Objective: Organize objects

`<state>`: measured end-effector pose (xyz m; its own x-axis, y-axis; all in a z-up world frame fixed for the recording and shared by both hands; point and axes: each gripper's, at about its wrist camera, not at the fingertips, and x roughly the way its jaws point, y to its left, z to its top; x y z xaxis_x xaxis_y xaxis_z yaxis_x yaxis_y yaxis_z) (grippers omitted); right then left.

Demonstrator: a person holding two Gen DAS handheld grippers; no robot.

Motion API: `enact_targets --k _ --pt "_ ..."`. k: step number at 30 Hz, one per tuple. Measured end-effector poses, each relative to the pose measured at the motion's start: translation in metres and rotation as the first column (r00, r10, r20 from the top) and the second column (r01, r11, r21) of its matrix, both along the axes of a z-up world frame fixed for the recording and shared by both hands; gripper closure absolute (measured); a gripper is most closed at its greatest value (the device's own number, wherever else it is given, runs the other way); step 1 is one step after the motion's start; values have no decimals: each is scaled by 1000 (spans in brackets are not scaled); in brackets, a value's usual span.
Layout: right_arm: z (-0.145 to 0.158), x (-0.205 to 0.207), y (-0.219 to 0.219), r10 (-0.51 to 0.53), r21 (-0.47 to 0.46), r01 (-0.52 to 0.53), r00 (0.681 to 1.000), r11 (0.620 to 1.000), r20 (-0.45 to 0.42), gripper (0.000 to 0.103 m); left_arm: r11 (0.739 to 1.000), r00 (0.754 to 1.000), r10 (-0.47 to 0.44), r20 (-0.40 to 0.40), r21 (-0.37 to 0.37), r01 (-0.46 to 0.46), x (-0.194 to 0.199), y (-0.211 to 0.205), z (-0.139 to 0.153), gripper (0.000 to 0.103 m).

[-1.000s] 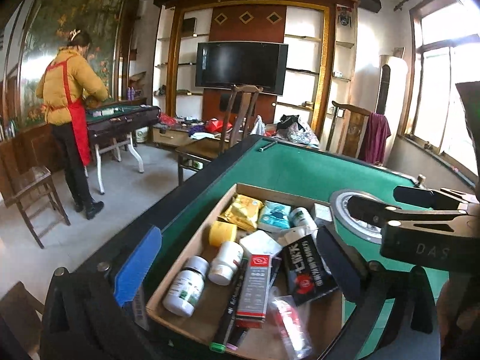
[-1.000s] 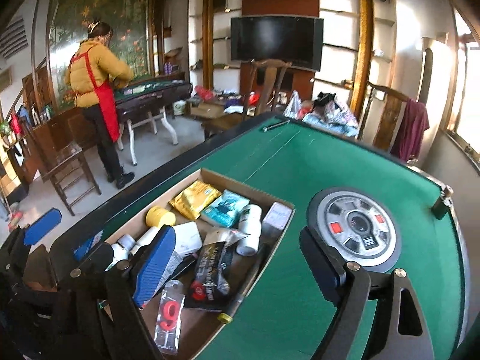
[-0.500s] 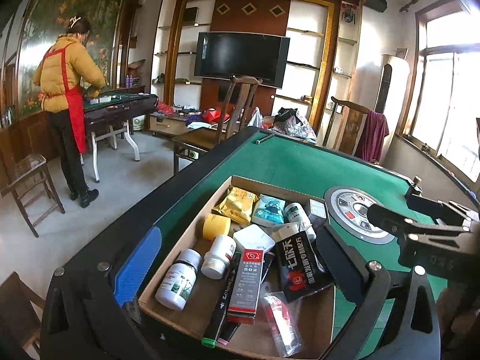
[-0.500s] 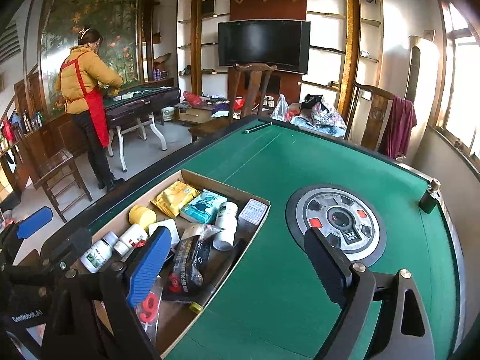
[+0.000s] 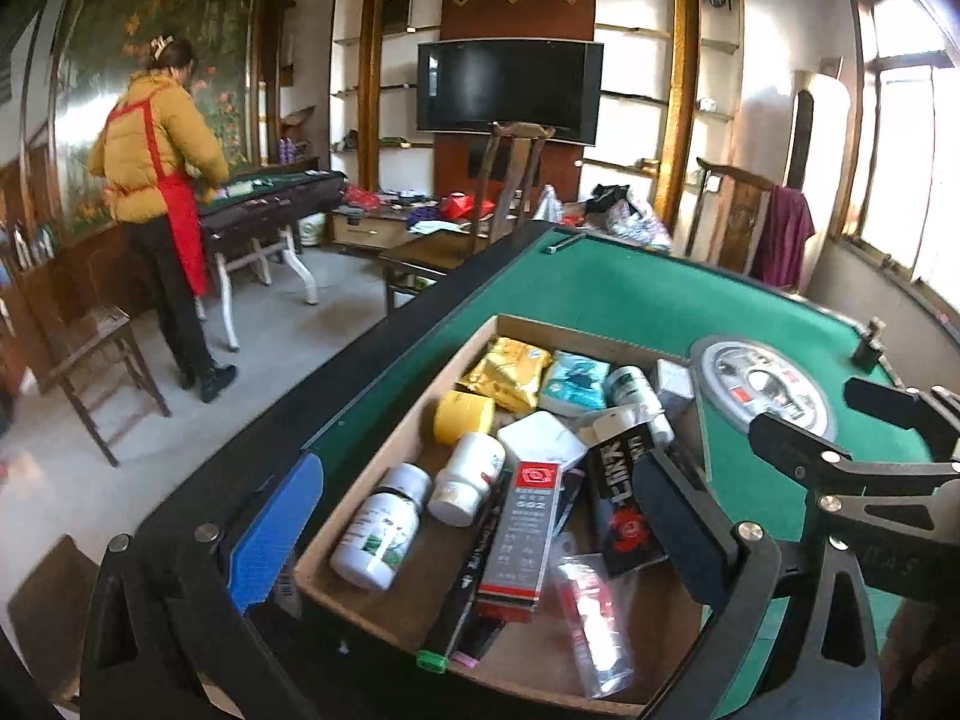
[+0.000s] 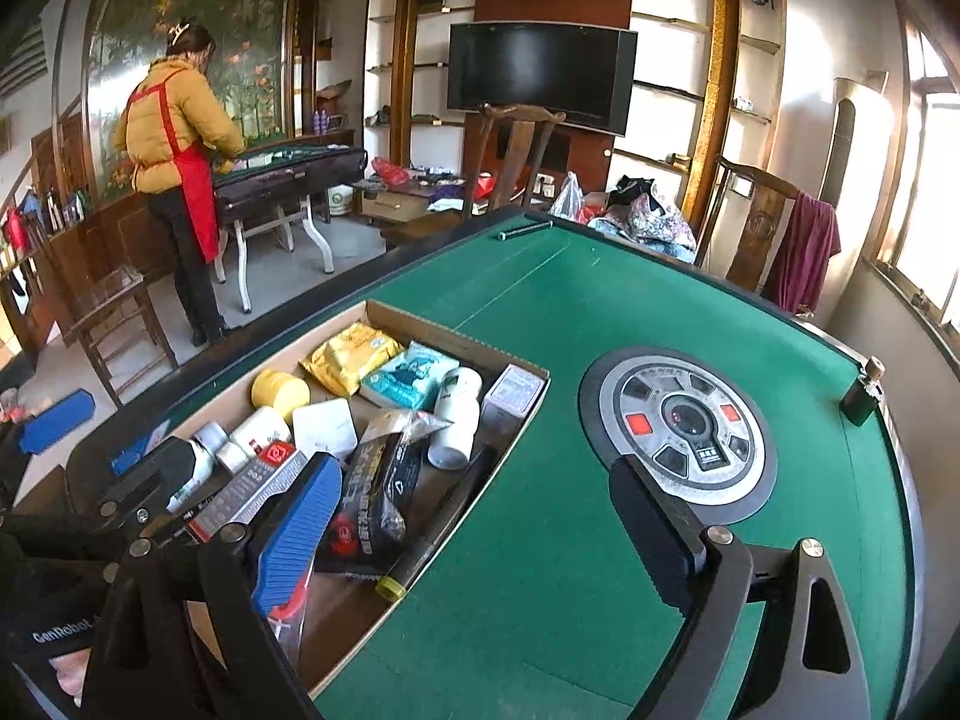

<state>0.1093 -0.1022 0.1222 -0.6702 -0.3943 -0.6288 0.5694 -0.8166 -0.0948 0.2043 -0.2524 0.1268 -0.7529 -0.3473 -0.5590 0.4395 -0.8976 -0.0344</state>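
Over the cardboard box (image 5: 414,426) of bottles and packets near the green table's (image 5: 630,300) left edge, the left gripper (image 5: 480,516) hangs spread wide and empty, while the right gripper (image 6: 480,516), equally agape, holds nothing beside it.

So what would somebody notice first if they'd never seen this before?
Probably the cardboard box crammed with bottles, packets and pens, sitting on the big green table. Next, the round silver dial set in the middle of the felt, to the right of the box. Far behind, a person in a yellow jacket and red apron stands at another table.
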Motion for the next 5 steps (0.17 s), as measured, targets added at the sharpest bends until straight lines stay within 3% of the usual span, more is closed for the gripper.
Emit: enact_targets --k 5 --pt "-7 -1 0 -12 6 12 1000 1000 22 8 999 999 45 26 3 -45 1 -5 5 0"
